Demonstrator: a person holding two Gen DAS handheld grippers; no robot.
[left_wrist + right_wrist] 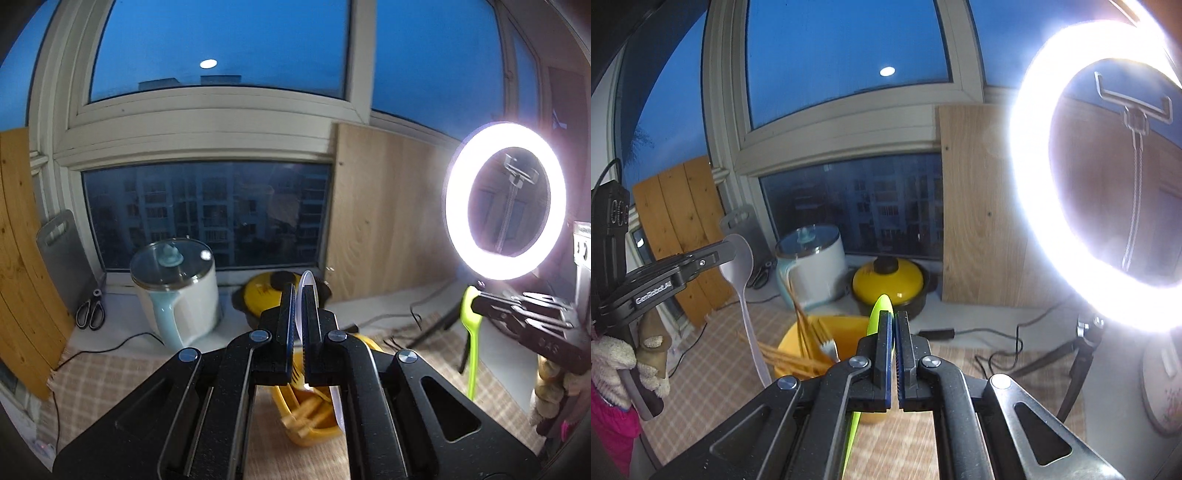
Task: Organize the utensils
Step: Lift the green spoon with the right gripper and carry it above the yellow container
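Claws tilt slightly downward: left [302,314] clamps white spoon [740,273], right [897,332] green spoon [470,332].

Both grippers [301,325] [894,343] raised (jaws clamped)

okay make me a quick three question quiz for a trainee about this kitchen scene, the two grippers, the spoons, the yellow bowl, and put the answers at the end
1. True or false: the left gripper is shut on a white spoon.
2. Which colour is the spoon held by the right gripper? A) red B) lime green C) black
3. Fill in: the yellow bowl on the checked cloth holds wooden ____.

Key:
1. True. Its fingers are clamped on the spoon's bowl, the handle hanging down.
2. B. The green spoon is pinched edge-on between the fingers.
3. Chopsticks; a fork-like piece lies among them.
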